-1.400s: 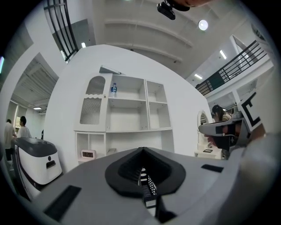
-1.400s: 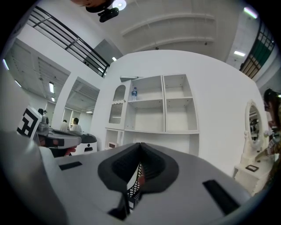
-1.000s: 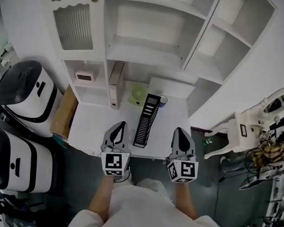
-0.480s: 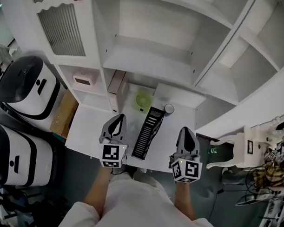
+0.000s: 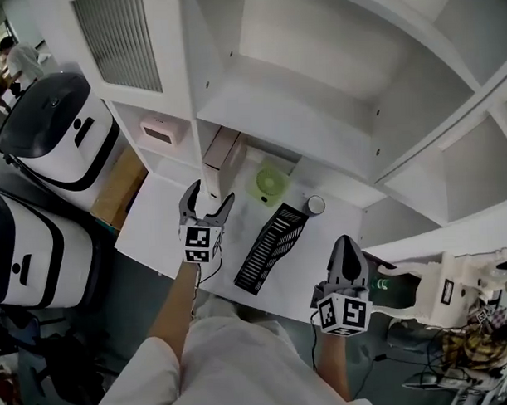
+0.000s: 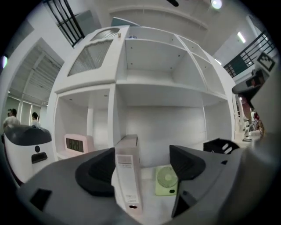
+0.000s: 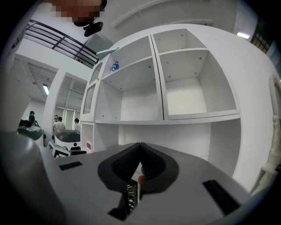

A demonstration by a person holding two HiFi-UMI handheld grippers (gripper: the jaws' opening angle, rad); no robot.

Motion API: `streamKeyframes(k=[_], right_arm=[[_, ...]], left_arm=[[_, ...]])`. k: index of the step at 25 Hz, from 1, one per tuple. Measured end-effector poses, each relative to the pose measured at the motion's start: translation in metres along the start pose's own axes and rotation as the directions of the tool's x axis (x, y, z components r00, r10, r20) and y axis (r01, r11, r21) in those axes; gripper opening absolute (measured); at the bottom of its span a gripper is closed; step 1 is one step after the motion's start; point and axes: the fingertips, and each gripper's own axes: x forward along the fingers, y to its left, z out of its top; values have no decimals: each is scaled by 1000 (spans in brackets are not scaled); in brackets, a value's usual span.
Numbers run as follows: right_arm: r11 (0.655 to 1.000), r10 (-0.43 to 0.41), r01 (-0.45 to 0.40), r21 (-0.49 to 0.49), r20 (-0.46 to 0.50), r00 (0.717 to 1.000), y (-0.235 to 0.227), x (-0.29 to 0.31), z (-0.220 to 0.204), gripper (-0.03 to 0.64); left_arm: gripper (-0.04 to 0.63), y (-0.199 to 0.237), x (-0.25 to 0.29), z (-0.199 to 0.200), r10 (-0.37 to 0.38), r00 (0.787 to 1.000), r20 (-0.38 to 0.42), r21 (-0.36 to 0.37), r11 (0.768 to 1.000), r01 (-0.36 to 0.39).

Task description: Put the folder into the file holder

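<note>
Barely begun: folder point(image 5: 221, 151) stands untouched, lined up between left hand-held gripper's point(image 5: 210, 195) jaws, just opened wide. Right hand-held gripper point(image 5: 344, 242) closed. File holder point(image 5: 272, 248) waits.

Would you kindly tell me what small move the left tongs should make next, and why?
Probably ease the left tongs forward until the folder sits between the jaws. The jaws have just been opening and stand apart, with nothing between them yet. The folder stands upright just ahead, untouched.
</note>
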Motion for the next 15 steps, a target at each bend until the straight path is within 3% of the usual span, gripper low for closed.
streamKeyframes(k=[3, 6, 12, 15], right_arm=[[999, -9, 8, -32, -27, 1000, 7, 1, -4, -12], [999, -35, 33, -43, -45, 998, 10, 5, -7, -13], [996, -66, 62, -68, -65, 996, 7, 21, -11, -12], [995, -74, 69, -73, -64, 995, 4, 28, -12, -12]], left_arm=[[424, 22, 31, -41, 13, 999, -48, -21, 1000, -14], [420, 36, 50, -70, 36, 995, -91, -49, 998, -41], [396, 22, 67, -83, 48, 995, -89, -58, 997, -54], [354, 14, 73, -89, 44, 993, -113, -34, 998, -48]])
